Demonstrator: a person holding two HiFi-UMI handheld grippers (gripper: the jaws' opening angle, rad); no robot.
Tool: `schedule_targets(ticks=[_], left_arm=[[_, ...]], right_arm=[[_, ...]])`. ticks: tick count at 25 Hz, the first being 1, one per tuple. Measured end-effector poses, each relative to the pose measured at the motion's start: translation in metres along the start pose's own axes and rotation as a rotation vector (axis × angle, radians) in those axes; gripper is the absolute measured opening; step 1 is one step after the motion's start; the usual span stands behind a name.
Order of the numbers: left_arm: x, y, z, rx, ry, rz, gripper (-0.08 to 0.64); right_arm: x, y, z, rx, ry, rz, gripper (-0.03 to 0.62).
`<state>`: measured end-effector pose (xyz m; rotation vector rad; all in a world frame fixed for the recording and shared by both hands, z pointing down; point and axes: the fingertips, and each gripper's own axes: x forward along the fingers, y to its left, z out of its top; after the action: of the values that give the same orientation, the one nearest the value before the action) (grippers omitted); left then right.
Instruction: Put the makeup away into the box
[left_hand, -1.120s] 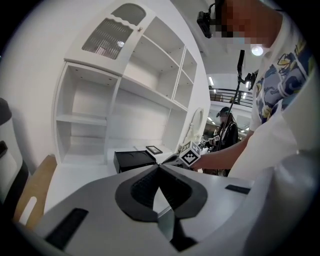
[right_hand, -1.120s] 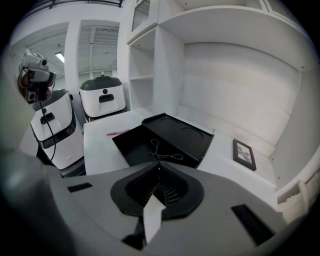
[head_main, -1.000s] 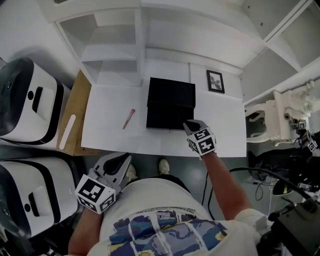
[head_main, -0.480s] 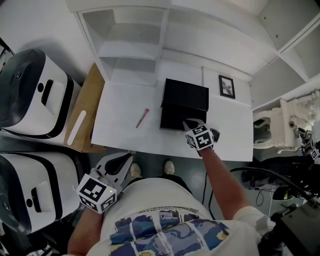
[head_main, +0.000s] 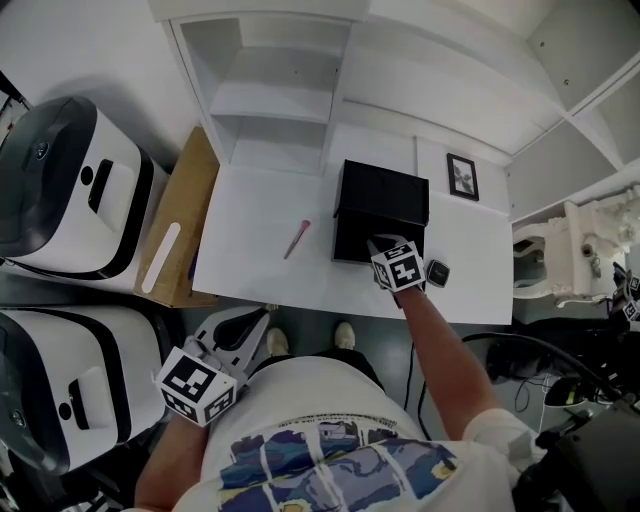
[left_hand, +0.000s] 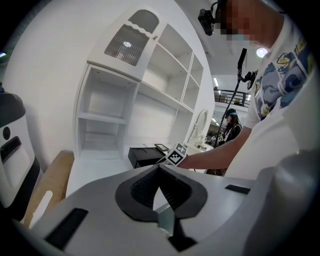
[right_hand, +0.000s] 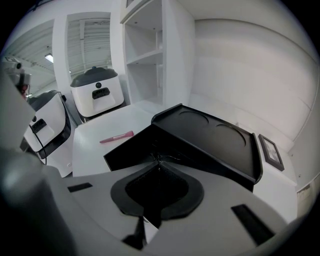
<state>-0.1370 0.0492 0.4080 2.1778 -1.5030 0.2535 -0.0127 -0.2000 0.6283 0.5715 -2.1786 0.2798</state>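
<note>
**Item 1, makeup stick** (head_main: 297, 239): pink and slim. It lay flat on the white tabletop (head_main: 250, 270), left of centre, apart from the box and outside it. It sat in the same place relative to the box as a second earlier, so nothing seemed to have been put away yet.

**Item 2, box** (head_main: 380, 205): black, right of centre on the tabletop. It appeared open, with its lid (right_hand: 215, 135) raised toward the back edge.

**Item 3, right tool** (head_main: 378, 245): jaws closed on each other with nothing between them. The tips sat at the box's open front. Over the last second it had edged lower over that front edge while the jaws stayed shut. This looked like work on the box, not a pickup.

**Item 4, right arm** (head_main: 440, 340): stretched forward across the tabletop's front edge, with the tool angled steeply down.

**Item 5, left tool** (head_main: 238, 328): jaws also closed and empty. It was held low by the person's waist, short of the front edge, aimed slightly down toward the tabletop and well away from the stick.

**Item 6, surroundings**: a small picture frame (head_main: 462, 177) lay near the back right corner.
</note>
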Motion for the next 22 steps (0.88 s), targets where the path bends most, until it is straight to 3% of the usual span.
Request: schedule_targets(ticks=[7, 22], left_arm=[[0.000, 0.011, -0.006, -0.012, 0.011, -0.013, 0.014], [0.010, 0.013, -0.007, -0.037, 0.020, -0.034, 0.014]], right_arm=[[0.009, 0.003, -0.004, -0.052, 0.059, -0.024, 0.031], [0.017, 0.014, -0.013, -0.149, 0.202, 0.012, 0.032]])
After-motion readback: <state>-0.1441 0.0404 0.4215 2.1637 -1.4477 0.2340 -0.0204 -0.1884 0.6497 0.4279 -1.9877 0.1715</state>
